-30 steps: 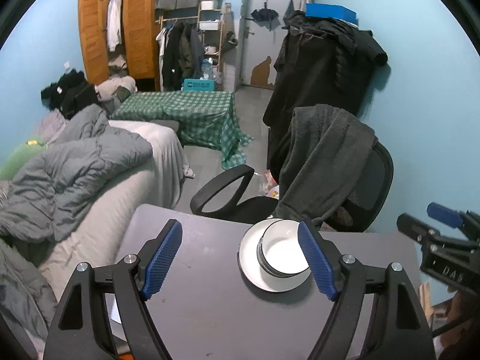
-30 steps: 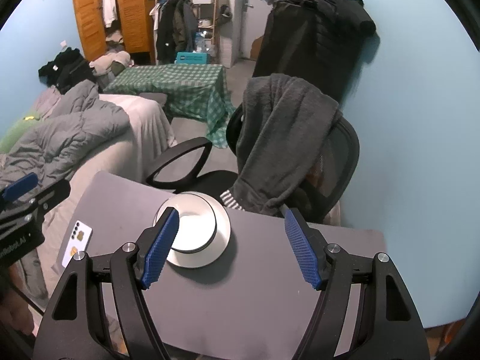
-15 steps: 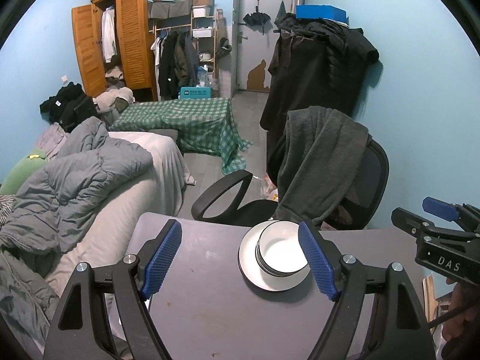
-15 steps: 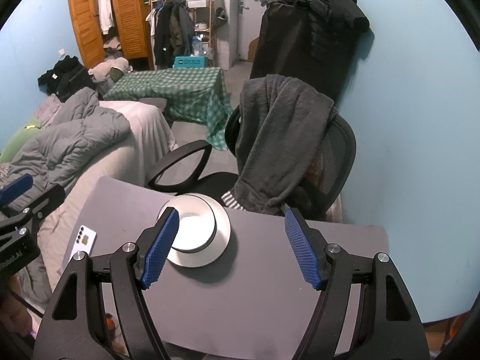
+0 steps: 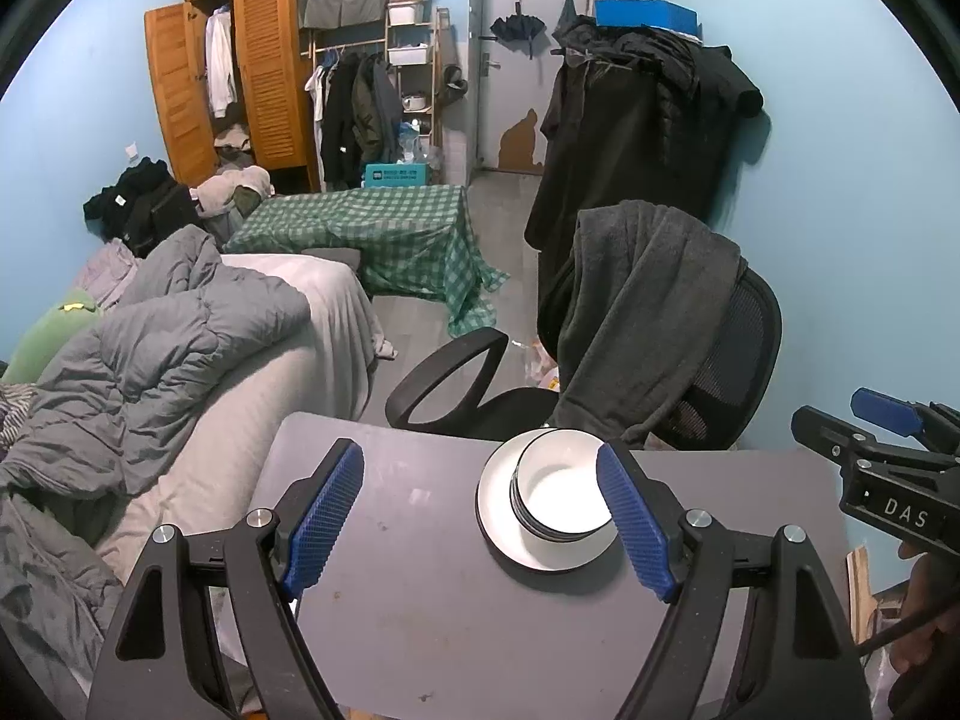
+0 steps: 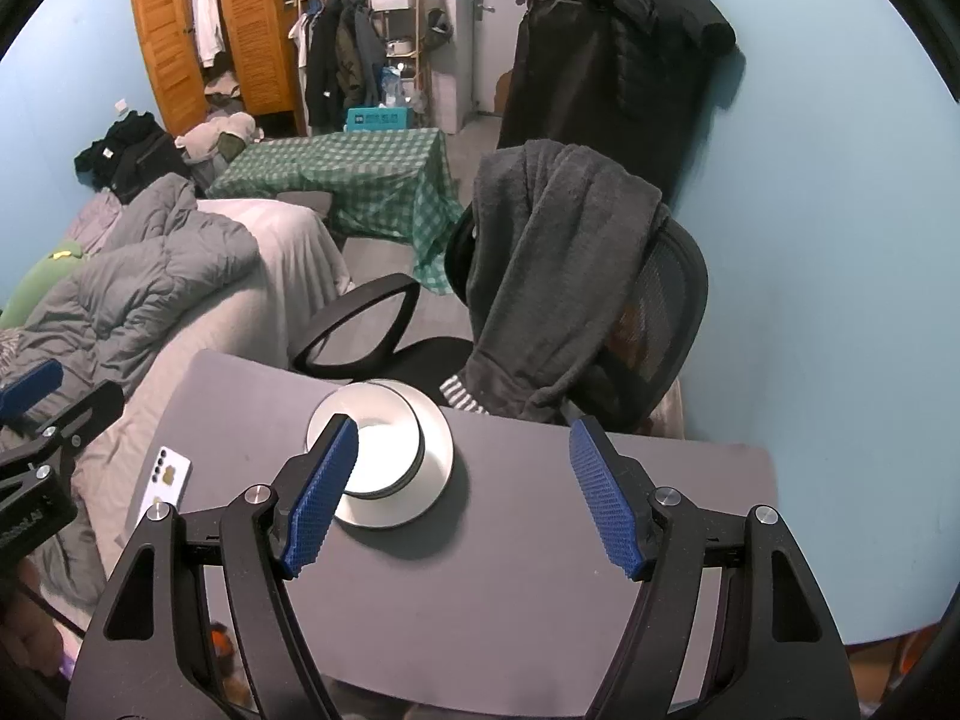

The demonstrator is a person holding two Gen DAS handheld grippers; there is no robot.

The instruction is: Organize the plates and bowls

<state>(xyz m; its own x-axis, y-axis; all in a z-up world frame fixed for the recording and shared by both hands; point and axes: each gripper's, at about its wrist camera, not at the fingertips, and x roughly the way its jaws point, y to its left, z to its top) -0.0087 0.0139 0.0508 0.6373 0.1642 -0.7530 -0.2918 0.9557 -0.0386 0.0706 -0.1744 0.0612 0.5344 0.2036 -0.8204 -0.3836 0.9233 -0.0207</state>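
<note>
White letters "DAS" on the black body of the right claw (image 5: 887, 456) at the right edge, teal box (image 5: 396, 174) far back, its label too small to read

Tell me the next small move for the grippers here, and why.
Probably withdraw: the bowls already sit nested on the plate, and the left gripper and right gripper hover open and empty above the table.
</note>
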